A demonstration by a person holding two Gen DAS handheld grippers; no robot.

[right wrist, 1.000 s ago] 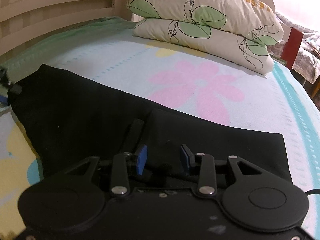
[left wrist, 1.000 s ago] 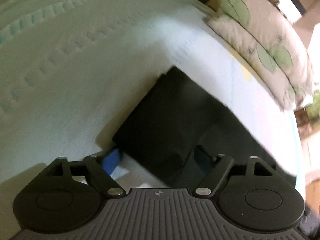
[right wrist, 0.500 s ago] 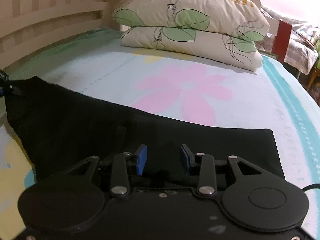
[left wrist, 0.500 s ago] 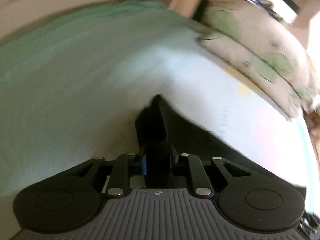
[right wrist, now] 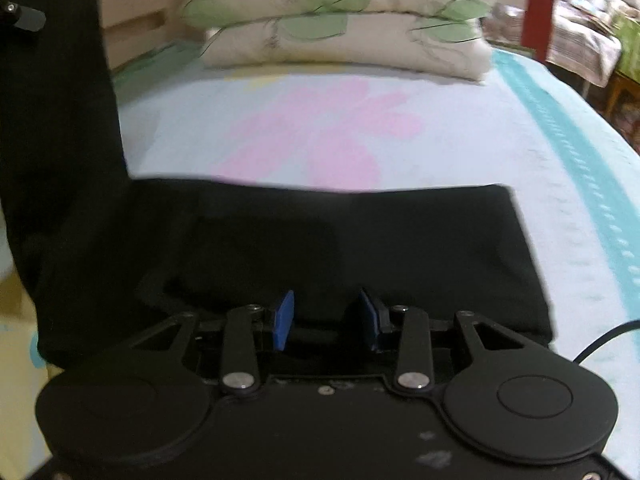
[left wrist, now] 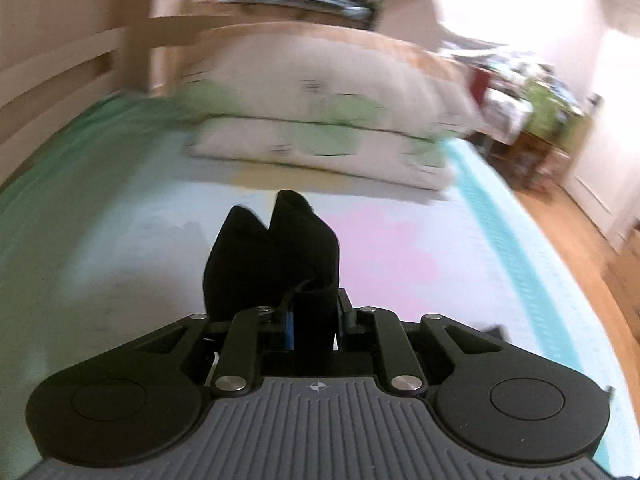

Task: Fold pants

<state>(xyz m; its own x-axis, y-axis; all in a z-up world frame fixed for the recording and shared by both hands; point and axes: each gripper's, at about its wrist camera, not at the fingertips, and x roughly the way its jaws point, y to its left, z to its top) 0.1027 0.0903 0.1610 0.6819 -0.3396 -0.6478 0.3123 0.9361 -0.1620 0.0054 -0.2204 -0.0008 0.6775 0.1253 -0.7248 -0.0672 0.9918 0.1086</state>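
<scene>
Pants (right wrist: 360, 248): black; laid on the bed sheet (right wrist: 500, 132), long axis running left to right across the right wrist view; left end raised upright.
Left gripper (left wrist: 314, 324): jaws closed on a bunch of the pants' fabric, which stands up ahead of the fingers; aimed toward the pillows (left wrist: 320, 132).
Right gripper (right wrist: 326, 318): jaws parted, nothing between the blue pads (right wrist: 285, 318); held low over the near edge of the pants.

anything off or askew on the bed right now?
Nothing damaged or spilled. One end of the black pants stands lifted at the left, pinched in the left gripper, mid-fold; the rest lies flat on the bed sheet. The right gripper is open above it.
</scene>
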